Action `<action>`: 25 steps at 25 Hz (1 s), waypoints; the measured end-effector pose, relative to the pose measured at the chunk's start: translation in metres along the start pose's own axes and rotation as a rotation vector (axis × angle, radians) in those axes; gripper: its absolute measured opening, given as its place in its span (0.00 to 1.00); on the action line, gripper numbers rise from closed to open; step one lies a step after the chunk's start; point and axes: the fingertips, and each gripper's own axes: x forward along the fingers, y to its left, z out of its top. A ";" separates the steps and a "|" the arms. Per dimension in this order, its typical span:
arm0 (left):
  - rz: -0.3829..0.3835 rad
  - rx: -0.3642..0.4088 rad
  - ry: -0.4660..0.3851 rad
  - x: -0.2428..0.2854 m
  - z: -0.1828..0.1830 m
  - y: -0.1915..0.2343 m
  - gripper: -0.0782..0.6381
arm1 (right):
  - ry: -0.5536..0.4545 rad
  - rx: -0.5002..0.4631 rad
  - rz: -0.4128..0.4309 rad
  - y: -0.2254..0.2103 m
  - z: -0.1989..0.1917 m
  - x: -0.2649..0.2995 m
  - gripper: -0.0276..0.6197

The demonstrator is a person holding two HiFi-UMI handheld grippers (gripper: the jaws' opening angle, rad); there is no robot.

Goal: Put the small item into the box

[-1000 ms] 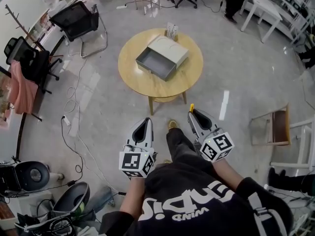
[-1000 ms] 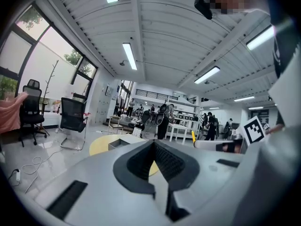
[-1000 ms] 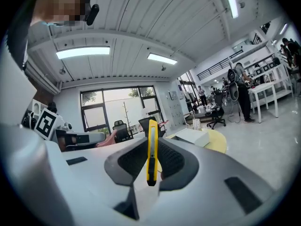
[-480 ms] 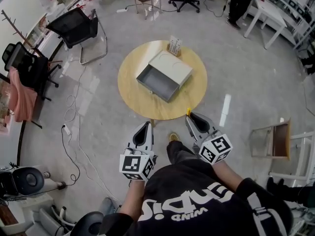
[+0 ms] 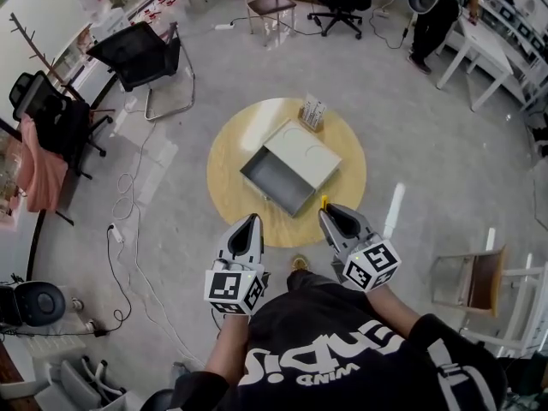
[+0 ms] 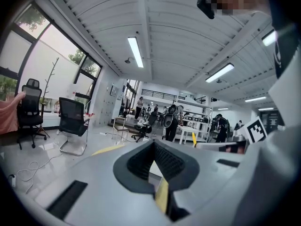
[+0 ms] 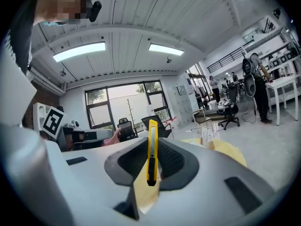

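Right gripper view: yellow utility knife (image 7: 151, 157) is clamped in the right gripper (image 5: 332, 215).
Left gripper (image 6: 154, 149) is held shut, empty; the grey box (image 5: 289, 168) is not yet reached.

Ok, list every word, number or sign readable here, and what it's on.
White print on the person's black shirt: upside down, partly cut off, not reliably readable.
Marker cubes of the left gripper and right gripper: black-and-white square patterns, no words.
Small card holder on the round wooden table: print too small to read.
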 end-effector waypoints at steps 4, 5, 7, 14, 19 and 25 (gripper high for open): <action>0.032 -0.005 -0.011 0.020 0.006 0.013 0.12 | 0.014 0.004 0.022 -0.014 0.003 0.021 0.13; 0.039 -0.008 -0.013 0.023 0.007 0.016 0.12 | 0.017 0.003 0.028 -0.016 0.004 0.025 0.13; 0.050 -0.011 -0.014 0.029 0.010 0.020 0.12 | 0.023 0.004 0.040 -0.020 0.007 0.034 0.13; 0.049 -0.008 0.001 0.042 0.023 0.040 0.12 | 0.033 0.009 0.051 -0.018 0.016 0.063 0.13; 0.018 0.003 0.012 0.047 0.029 0.049 0.12 | 0.025 0.016 0.030 -0.017 0.019 0.076 0.13; -0.003 0.005 0.018 0.052 0.026 0.060 0.12 | 0.017 -0.001 0.017 -0.017 0.019 0.089 0.13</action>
